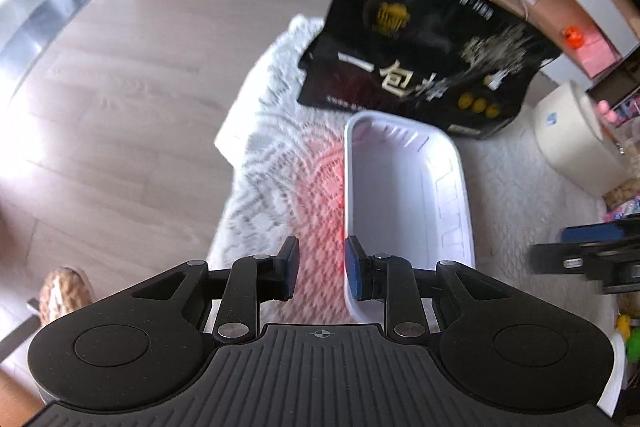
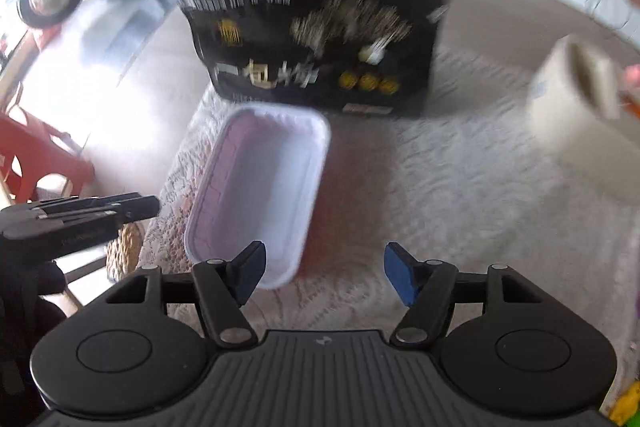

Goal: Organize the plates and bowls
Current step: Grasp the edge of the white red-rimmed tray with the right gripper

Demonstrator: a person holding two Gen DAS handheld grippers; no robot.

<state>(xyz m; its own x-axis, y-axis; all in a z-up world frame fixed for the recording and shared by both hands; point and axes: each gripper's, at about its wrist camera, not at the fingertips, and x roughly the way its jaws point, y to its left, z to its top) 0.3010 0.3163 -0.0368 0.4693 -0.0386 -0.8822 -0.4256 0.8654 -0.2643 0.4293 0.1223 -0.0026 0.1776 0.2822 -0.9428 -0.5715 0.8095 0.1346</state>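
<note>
Basket sits on lace cloth over surface; printed bag stands just behind it, paper roll well to the right.

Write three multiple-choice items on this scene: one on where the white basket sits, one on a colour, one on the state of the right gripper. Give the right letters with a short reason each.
1. Where does the white plastic basket sit?
A. On the lace tablecloth, in front of the black printed bag
B. On the wooden floor
C. On top of the paper roll

2. What colour are the pads on the gripper fingers?
A. Red
B. Blue
C. Green

3. What is the state of the right gripper?
A. Shut on a plate
B. Shut on the basket rim
C. Open, nothing between the fingers

Answers:
1 A: both wrist views show the basket on the cloth with the bag standing just behind it.
2 B: the inner faces of the fingers are blue.
3 C: the fingers stand wide apart with only cloth visible between them.
</note>
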